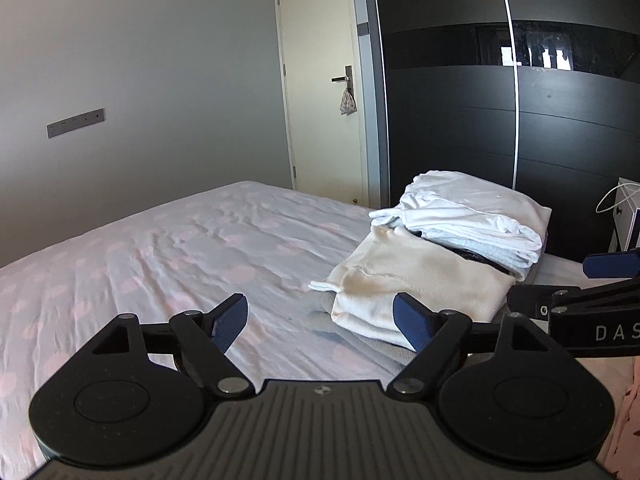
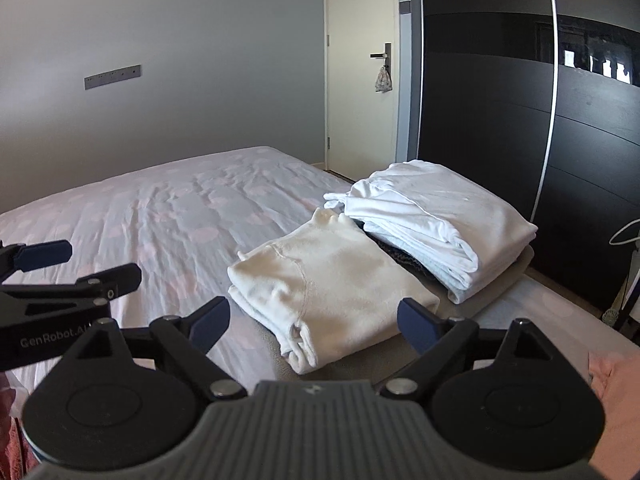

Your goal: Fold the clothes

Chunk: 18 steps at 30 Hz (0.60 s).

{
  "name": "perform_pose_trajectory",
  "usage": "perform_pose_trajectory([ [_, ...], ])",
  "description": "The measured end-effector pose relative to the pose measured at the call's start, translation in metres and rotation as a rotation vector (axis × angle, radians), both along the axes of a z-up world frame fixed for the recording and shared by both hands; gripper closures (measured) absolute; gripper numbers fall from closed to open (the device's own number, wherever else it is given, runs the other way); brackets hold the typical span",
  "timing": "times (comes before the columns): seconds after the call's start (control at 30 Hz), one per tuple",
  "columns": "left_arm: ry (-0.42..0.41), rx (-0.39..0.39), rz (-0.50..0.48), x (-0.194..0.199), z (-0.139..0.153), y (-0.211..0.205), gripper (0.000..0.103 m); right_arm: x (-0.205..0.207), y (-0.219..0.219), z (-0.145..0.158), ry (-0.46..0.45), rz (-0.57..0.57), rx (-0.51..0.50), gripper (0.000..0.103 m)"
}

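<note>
A folded cream garment (image 1: 416, 284) (image 2: 332, 284) lies on the bed near its right edge. Behind it sits a stack of folded clothes with a white garment (image 1: 472, 216) (image 2: 436, 208) on top. My left gripper (image 1: 320, 322) is open and empty, held above the sheet just left of the cream garment. My right gripper (image 2: 314, 320) is open and empty, held just in front of the cream garment. Each gripper shows at the edge of the other's view: the right one (image 1: 592, 280) and the left one (image 2: 72, 268).
The bed (image 1: 160, 264) (image 2: 160, 208) has a pale sheet with pink dots. A dark wardrobe (image 1: 520, 100) stands right behind the bed, a cream door (image 1: 320, 80) beside it. A grey cloth (image 2: 500, 272) lies under the stack. Pink fabric (image 2: 616, 384) shows at lower right.
</note>
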<state>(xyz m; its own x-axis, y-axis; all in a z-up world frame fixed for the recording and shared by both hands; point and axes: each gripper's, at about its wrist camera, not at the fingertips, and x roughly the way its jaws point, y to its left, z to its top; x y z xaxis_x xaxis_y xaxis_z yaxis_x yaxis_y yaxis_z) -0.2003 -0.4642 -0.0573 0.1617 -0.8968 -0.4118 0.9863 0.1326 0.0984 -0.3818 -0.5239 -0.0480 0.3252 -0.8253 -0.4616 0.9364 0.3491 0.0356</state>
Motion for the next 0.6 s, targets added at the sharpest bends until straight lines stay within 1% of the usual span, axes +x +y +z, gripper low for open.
perform_pose_trajectory([
  [0.1,0.003,-0.016,0.024,0.001,0.003,0.014,0.023,0.002,0.015,-0.003,-0.008,-0.029,0.022,0.011],
  [0.17,0.022,-0.018,0.026,0.003,0.004,0.020,0.022,0.004,0.025,-0.005,-0.004,-0.027,0.045,0.011],
  [0.33,0.119,0.028,0.022,0.012,0.000,0.025,0.022,0.009,0.046,-0.011,-0.006,-0.041,0.076,0.011],
  [0.37,0.127,0.035,0.023,0.012,-0.002,0.025,0.022,0.010,0.049,-0.012,-0.004,-0.044,0.083,0.011],
  [0.5,0.100,0.059,0.025,0.008,-0.008,0.024,0.022,0.013,0.058,-0.019,-0.006,-0.031,0.111,0.011],
  [0.6,0.097,0.067,0.014,0.004,-0.011,0.023,0.022,0.013,0.060,-0.022,-0.010,-0.032,0.113,0.011],
])
